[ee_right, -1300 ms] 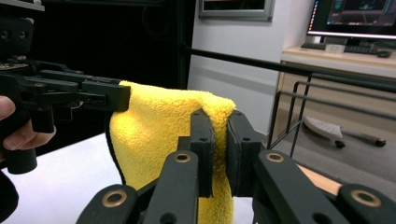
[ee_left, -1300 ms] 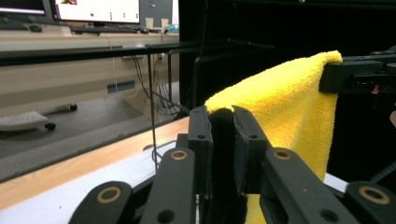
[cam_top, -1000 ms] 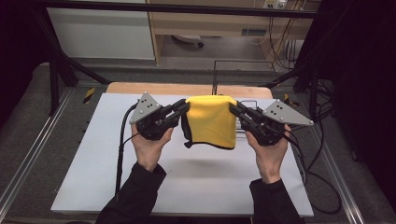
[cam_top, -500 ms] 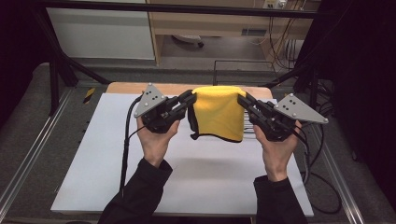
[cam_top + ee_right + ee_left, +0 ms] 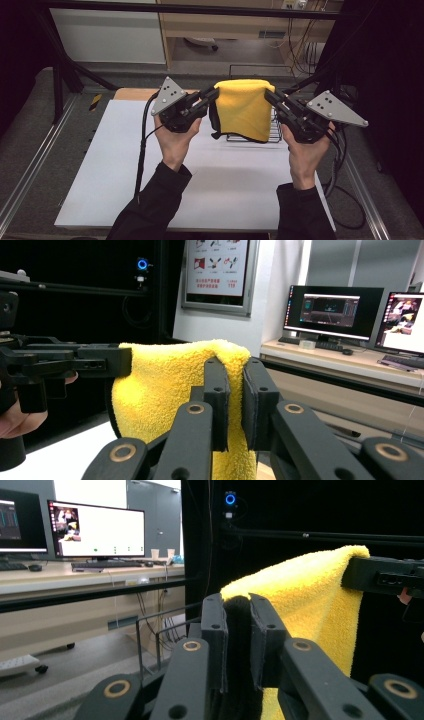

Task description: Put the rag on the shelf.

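Both gripper views show monitors [image 5: 95, 530] behind the yellow towel [image 5: 245, 107].

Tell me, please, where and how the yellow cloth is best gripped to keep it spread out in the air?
Probably by its two top corners, one from each side, as now: the left gripper pinches the upper left corner and the right gripper the upper right of the yellow cloth. The top edge stays taut between them, the rest hangs flat above the wire rack.
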Available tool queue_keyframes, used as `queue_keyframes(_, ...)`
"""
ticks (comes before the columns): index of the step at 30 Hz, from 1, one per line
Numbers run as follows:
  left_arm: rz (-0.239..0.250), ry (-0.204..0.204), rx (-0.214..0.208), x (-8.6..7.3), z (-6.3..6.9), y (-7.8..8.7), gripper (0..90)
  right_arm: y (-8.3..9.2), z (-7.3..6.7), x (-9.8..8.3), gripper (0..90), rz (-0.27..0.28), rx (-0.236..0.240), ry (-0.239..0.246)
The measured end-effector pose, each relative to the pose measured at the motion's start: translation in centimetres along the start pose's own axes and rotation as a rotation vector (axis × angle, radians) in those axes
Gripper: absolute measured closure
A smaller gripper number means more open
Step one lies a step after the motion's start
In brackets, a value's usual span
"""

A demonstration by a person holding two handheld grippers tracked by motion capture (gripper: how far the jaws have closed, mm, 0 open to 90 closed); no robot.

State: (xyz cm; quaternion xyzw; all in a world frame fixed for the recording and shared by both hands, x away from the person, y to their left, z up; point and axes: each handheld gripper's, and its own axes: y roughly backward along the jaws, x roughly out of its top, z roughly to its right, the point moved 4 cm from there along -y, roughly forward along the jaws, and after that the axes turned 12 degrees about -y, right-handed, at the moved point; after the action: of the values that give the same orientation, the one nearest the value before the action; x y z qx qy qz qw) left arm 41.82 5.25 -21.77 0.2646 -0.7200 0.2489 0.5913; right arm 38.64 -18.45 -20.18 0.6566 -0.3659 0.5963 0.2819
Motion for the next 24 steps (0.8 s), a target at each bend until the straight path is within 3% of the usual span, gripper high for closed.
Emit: queue_keyframes(24,0.039,-0.022,-0.013,4.0,0.3,-3.6,79.1,0.8,1.9,4.3,83.2,0.06,-0.069,0.035)
